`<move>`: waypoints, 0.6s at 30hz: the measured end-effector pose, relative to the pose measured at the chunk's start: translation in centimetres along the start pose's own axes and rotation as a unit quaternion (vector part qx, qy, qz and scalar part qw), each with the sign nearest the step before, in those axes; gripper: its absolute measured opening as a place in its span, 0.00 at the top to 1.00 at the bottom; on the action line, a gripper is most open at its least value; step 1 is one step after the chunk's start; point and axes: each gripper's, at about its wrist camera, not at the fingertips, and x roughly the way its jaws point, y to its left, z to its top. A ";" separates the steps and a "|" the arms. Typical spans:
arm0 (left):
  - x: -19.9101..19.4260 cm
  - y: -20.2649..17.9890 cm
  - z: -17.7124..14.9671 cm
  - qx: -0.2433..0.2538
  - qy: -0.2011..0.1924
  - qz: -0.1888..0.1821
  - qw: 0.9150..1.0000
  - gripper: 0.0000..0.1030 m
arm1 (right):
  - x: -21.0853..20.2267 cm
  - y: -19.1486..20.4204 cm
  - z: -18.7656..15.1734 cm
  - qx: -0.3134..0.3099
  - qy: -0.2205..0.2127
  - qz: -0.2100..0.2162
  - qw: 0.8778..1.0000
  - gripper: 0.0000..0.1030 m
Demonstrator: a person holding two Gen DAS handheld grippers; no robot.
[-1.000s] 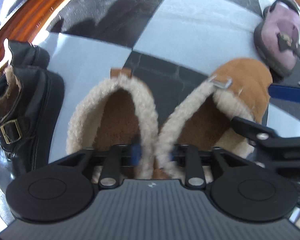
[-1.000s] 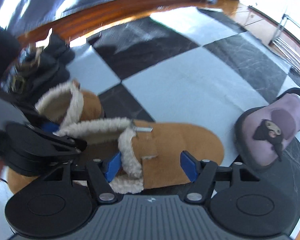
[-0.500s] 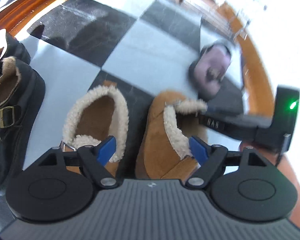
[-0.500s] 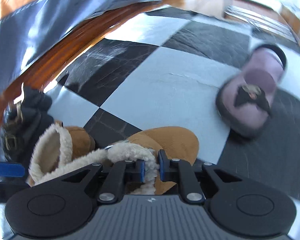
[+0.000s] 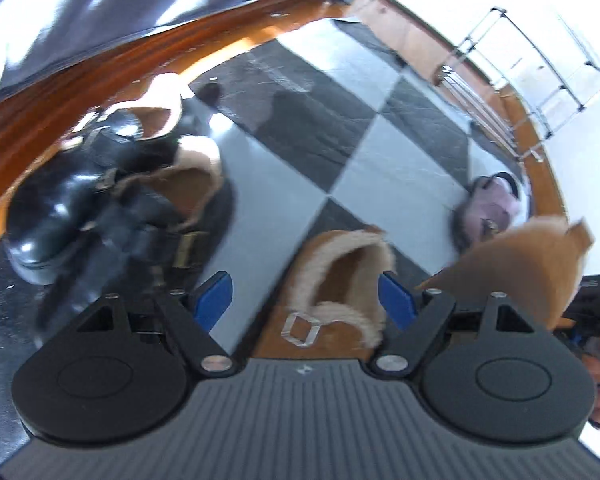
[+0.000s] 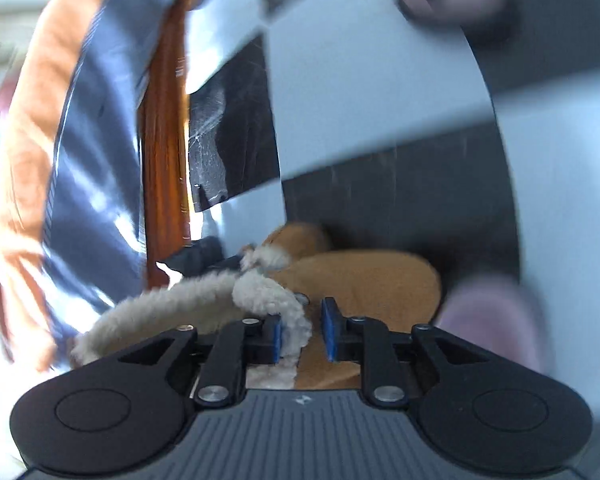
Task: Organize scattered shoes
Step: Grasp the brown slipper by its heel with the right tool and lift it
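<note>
1. Left gripper (image 5: 304, 300): jaws wide, nothing gripped. A tan slipper (image 5: 340, 280) lies on the checkered floor (image 5: 400, 152) between the blue pads (image 5: 214, 294), fleece opening facing the camera; pads not pressing it.
2. Right gripper (image 6: 302, 334): jaws narrow and opening. The fleece collar (image 6: 268, 300) of the second tan slipper (image 6: 364, 280) sits between them, against the left pad; the right pad looks clear of it, though blur makes that uncertain.
3. In the left view the second slipper (image 5: 512, 260) hangs at right, sole towards the camera, apparently off the floor.
4. Black boots (image 5: 100, 200), fleece-lined with buckles, stand at left by the wood edge (image 5: 40, 120).
5. A purple slipper (image 5: 492, 208) lies further out on the floor, right of centre.
</note>
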 end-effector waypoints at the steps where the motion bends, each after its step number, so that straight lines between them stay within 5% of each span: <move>1: 0.1 0.4 0.0 -0.002 0.004 0.003 1.000 0.22 | 0.4 -0.7 -0.4 0.033 0.008 0.024 0.999 0.68; 3: 0.4 1.0 -0.2 -0.003 0.013 0.013 1.000 0.22 | 1.1 -1.9 -1.3 0.087 0.024 0.067 0.994 0.55; 5: 0.7 1.1 -0.5 0.000 0.021 0.029 0.999 0.22 | 1.9 -1.4 -1.7 0.068 0.032 0.073 0.995 0.43; 8: 1.0 1.0 -1.2 0.014 0.029 0.054 0.998 0.22 | 1.6 1.2 -1.9 -0.042 -0.011 0.025 0.999 0.39; 10: 1.4 1.1 -1.6 0.017 0.034 0.063 0.997 0.22 | 1.0 3.3 -2.4 -0.130 -0.049 0.004 0.990 0.39; 13: 2.4 1.3 -2.4 0.018 0.053 0.068 0.996 0.22 | 0.5 6.2 -3.8 -0.272 -0.096 -0.017 0.957 0.32; 17: 3.7 1.3 -3.2 0.021 0.076 0.081 0.994 0.22 | 3.3 9.0 -4.6 -0.449 -0.117 -0.096 0.881 0.21; 18: 3.9 1.2 -3.3 0.021 0.081 0.082 0.993 0.22 | 4.4 9.3 -4.3 -0.467 -0.102 -0.107 0.872 0.21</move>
